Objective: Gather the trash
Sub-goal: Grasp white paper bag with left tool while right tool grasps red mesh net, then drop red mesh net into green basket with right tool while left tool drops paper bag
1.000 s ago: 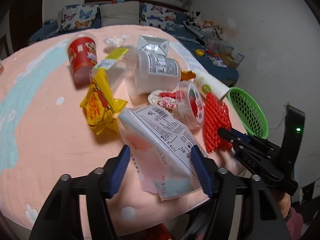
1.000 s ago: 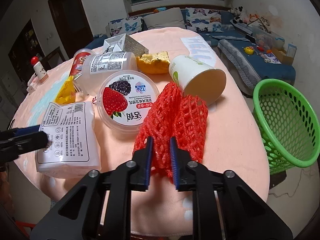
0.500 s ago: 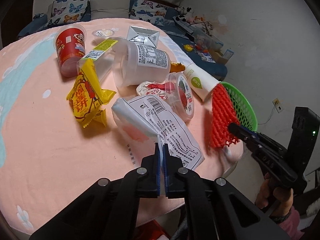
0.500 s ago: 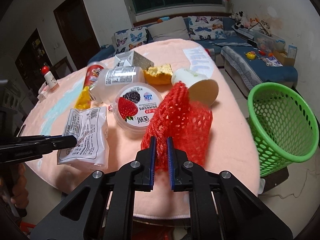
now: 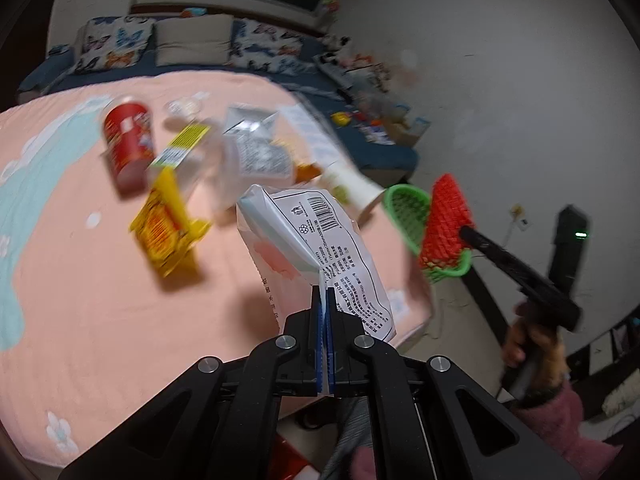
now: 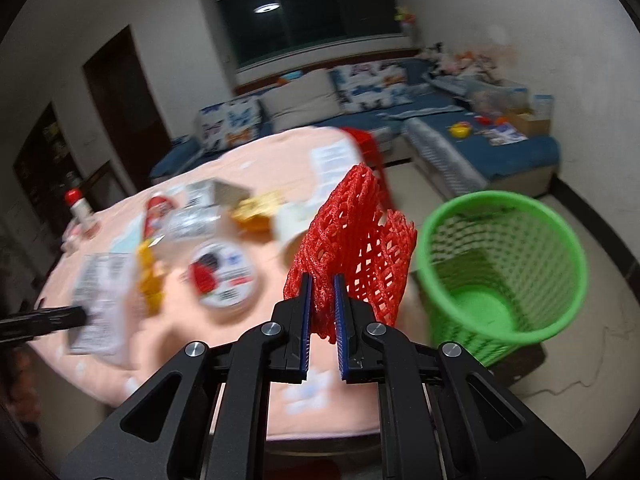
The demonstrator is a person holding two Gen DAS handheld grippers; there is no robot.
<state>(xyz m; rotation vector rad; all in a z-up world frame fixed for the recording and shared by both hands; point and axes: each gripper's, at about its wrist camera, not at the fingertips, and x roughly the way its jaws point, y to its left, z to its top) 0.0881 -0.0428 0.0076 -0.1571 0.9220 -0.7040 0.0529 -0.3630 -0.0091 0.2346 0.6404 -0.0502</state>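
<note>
Right wrist, right tongs (image 6: 321, 312) pinching red net (image 6: 356, 240), green basket (image 6: 500, 272) beside

My left gripper (image 5: 323, 300): matte black linkage arms joined by round silver screws, with two narrow blue ribbed pads at the tips. My right gripper (image 6: 321, 300): the same black frame, four silver screw heads across its links, and blue toothed pads lining the inner faces of the fingers (image 6: 305, 312). Seen from the left wrist, the right unit is a long black bar with an upright black block bearing a small green light. My right hand (image 5: 532, 344) emerges from a fuzzy pink sleeve (image 5: 560, 424).
</note>
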